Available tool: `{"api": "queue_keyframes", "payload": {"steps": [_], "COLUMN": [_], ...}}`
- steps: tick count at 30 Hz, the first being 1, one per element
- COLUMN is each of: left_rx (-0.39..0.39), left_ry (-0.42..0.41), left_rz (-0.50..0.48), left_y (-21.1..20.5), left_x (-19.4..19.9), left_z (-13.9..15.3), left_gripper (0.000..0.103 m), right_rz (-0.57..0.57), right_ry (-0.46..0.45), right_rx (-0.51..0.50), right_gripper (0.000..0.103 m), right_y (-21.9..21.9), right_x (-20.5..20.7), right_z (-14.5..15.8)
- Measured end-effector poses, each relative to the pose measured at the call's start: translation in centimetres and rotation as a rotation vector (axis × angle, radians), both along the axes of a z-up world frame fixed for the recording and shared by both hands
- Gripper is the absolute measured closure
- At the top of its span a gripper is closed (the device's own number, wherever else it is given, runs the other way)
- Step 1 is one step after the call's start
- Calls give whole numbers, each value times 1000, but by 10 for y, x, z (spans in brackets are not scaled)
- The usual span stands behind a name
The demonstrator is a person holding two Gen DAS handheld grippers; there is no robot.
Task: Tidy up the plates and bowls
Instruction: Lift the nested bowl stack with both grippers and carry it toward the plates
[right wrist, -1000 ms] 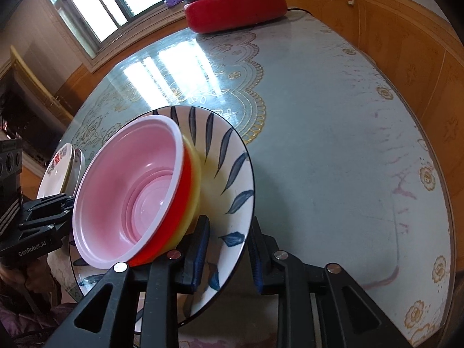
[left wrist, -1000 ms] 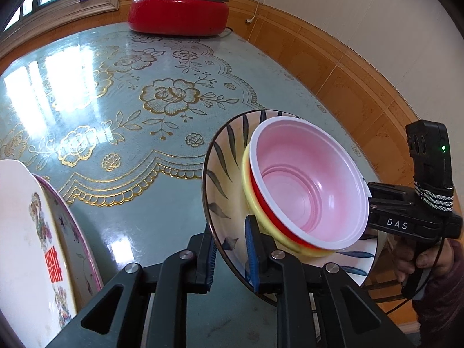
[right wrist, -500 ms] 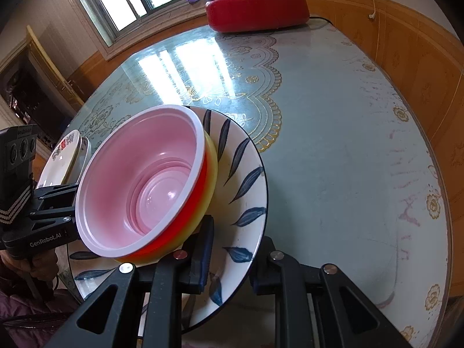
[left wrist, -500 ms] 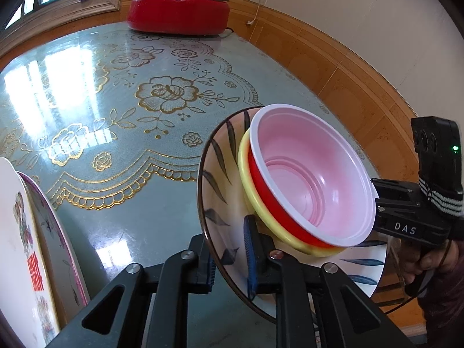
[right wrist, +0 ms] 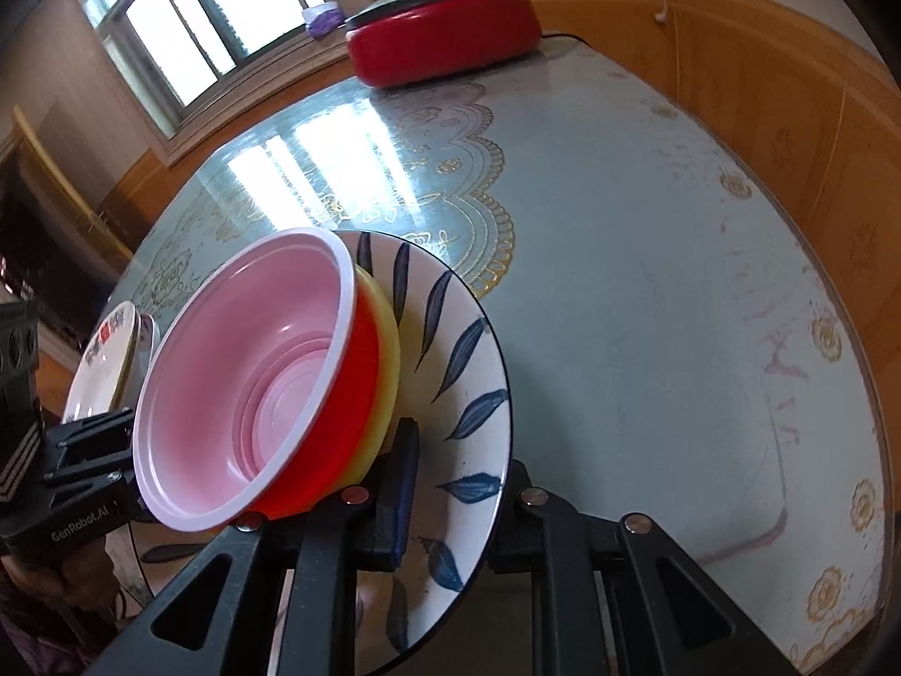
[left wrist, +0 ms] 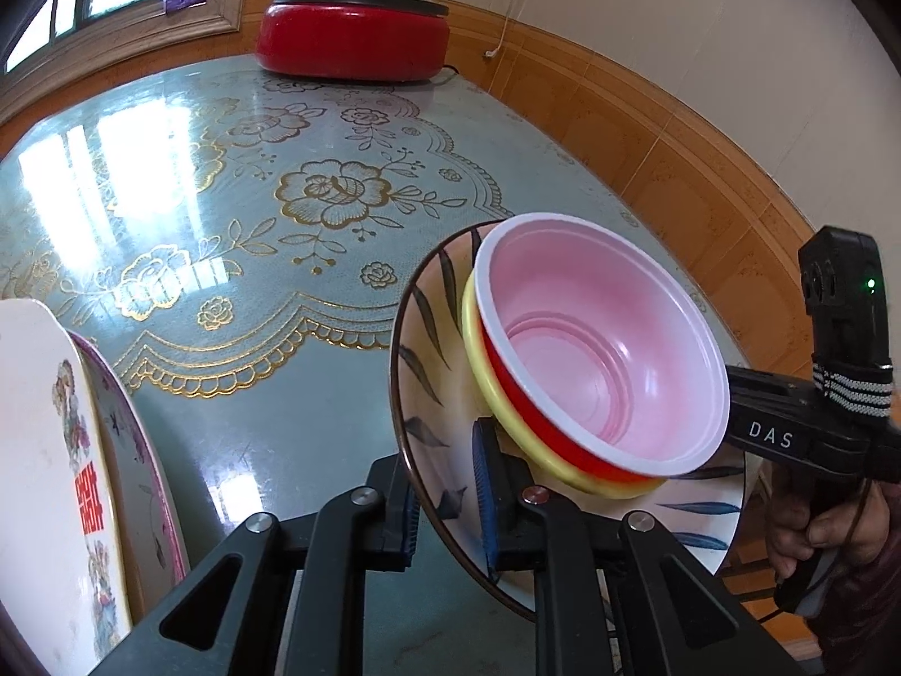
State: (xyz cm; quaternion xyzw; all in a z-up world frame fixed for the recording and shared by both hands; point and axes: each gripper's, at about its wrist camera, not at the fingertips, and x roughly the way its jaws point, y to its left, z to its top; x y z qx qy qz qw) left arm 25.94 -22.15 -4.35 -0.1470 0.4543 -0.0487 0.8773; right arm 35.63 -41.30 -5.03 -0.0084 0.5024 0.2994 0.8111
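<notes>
Now leaf plate (left wrist: 428, 388) rim betw left fingers (left wrist: 484, 484), right fingers (right wrist: 402, 484) too

A leaf-patterned plate (left wrist: 428, 372) is tilting steeply above the table, carrying a nested stack; a pink-lined red bowl (left wrist: 614, 349) is sitting inside a yellow bowl (left wrist: 478, 349) on its face; two more plates (left wrist: 50, 450) are standing on edge at the left.

A glossy floral table (left wrist: 349, 259) carries a red lidded cooker (left wrist: 352, 36).
</notes>
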Motion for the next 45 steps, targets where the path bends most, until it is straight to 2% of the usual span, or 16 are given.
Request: {"api": "queue_keyframes", "payload": {"steps": [12,19,20,21,23,28,34,38,40,45], "left_rx": [4,-16,-18,-19,1,18,33,-4,-8,-8], "left_ry": [10,27,27,25,21,9,-15,21,12,-8], "left_rz": [-1,-28,-32,-37,-46,-44,-39,-23,-15,-1], "left_y": [-2,-3,-4,-5,-7,-9,-8,-5,-5,-3], "left_x": [1,-2,-2,-3,-4,-8,-11,-8,-9,-10], "left_z": [-5,-10,-10,-10,-9,-6,6,4,7,14], "left_gripper": [86,82,82,83,83,83,83,83,83,83], "right_rz": [-3,-14,-19,-17,-26,-60,-66,-79,-83,-66], "right_ry": [-32,20,17,2,-29,-31,20,30,43,6], "right_rx": [-4,-15,-29,-34,-50,-37,4,-6,9,8], "right_gripper": [79,78,78,84,84,86,87,88,88,88], "right_y": [2,-9,-9,-7,-4,-7,-12,-10,-10,-8], "right_x": [-14,-28,-31,-34,-39,-40,-31,-27,-26,-28], "right_z": [-2,-1,0,1,1,1,0,1,1,11]}}
